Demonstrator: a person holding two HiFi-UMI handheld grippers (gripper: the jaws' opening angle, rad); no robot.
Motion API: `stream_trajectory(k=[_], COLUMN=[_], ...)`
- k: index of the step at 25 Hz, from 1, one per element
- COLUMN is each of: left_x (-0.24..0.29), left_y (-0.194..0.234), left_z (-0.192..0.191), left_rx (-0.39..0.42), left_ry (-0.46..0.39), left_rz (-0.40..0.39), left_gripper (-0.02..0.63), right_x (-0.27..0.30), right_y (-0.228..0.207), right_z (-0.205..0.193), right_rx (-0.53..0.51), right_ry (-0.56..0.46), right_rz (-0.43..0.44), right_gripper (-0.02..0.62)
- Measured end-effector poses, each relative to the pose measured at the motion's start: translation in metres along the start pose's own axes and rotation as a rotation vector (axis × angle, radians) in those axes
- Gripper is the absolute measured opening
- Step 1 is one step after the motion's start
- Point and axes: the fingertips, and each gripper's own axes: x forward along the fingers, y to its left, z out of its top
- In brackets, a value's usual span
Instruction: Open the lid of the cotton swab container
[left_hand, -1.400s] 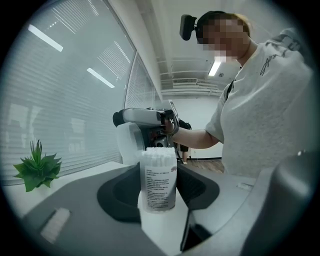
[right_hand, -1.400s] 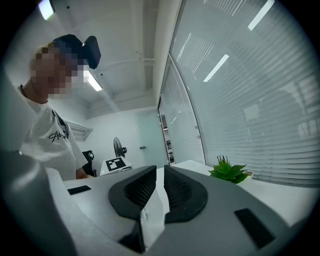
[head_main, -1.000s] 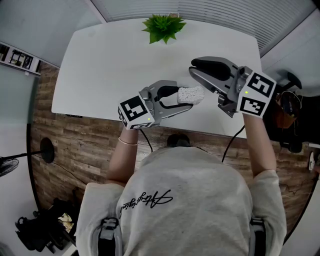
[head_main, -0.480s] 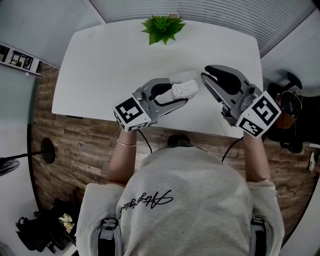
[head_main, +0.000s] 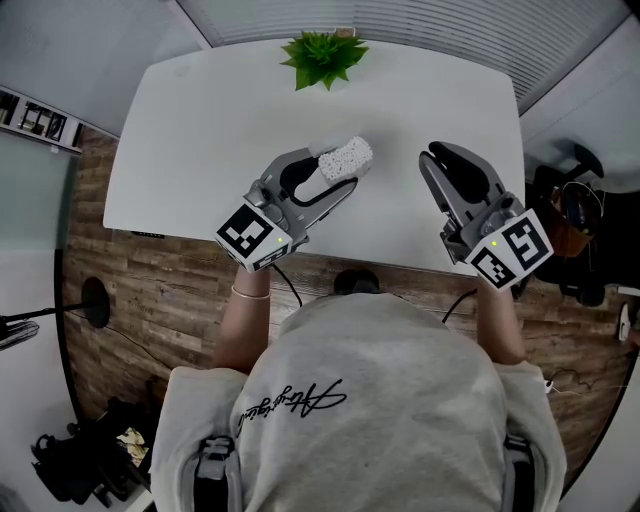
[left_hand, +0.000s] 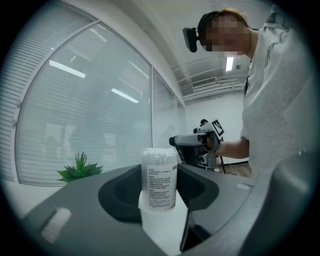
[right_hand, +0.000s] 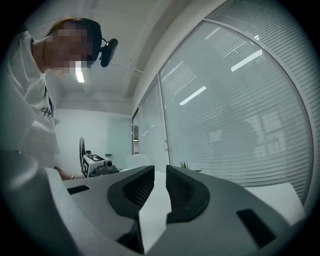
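The cotton swab container (head_main: 346, 157) is a clear cylinder with a printed label, packed with white swabs. My left gripper (head_main: 338, 168) is shut on it, above the white table (head_main: 200, 120). In the left gripper view the container (left_hand: 159, 177) stands upright between the dark pads, which press on its sides. My right gripper (head_main: 437, 156) hovers to the right, well apart from the container. In the right gripper view its jaws (right_hand: 160, 186) stand a narrow slit apart with nothing between them. Whether a lid sits on the container I cannot tell.
A small green potted plant (head_main: 326, 52) stands at the table's far edge. Slatted window blinds (right_hand: 240, 115) run behind the table. The table's near edge (head_main: 300, 250) lies just in front of the person's body. A wooden floor lies on both sides.
The two grippers have drawn apart. My left gripper carried the container up and to the left in the head view. My right gripper swung to the right, away from the container's top.
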Motion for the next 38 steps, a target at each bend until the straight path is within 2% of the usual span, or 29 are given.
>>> stream_trajectory(k=[5, 17, 23, 38], left_x=[-0.009, -0.017, -0.02, -0.024], left_y=[0.009, 0.016, 0.012, 0.017], left_z=[0.003, 0.006, 0.01, 0.009], left_rx=[-0.006, -0.002, 0.017, 0.017], left_ry=[-0.024, -0.058, -0.06, -0.056], left_rz=[0.08, 0.184, 0.198, 0.22], left_gripper=[0.193, 0.193, 0.192, 0.192], right_x=[-0.004, -0.013, -0.015, -0.013], right_y=[0.0, 0.001, 0.002, 0.002], right_z=[-0.009, -0.014, -0.011, -0.012], right_rx=[-0.017, -0.015, -0.02, -0.034], right_ry=[0.016, -0.014, -0.033, -0.032], right_rz=[-0.037, -0.116, -0.131, -0.142], right_gripper=[0.072, 0.03, 0.003, 0.002])
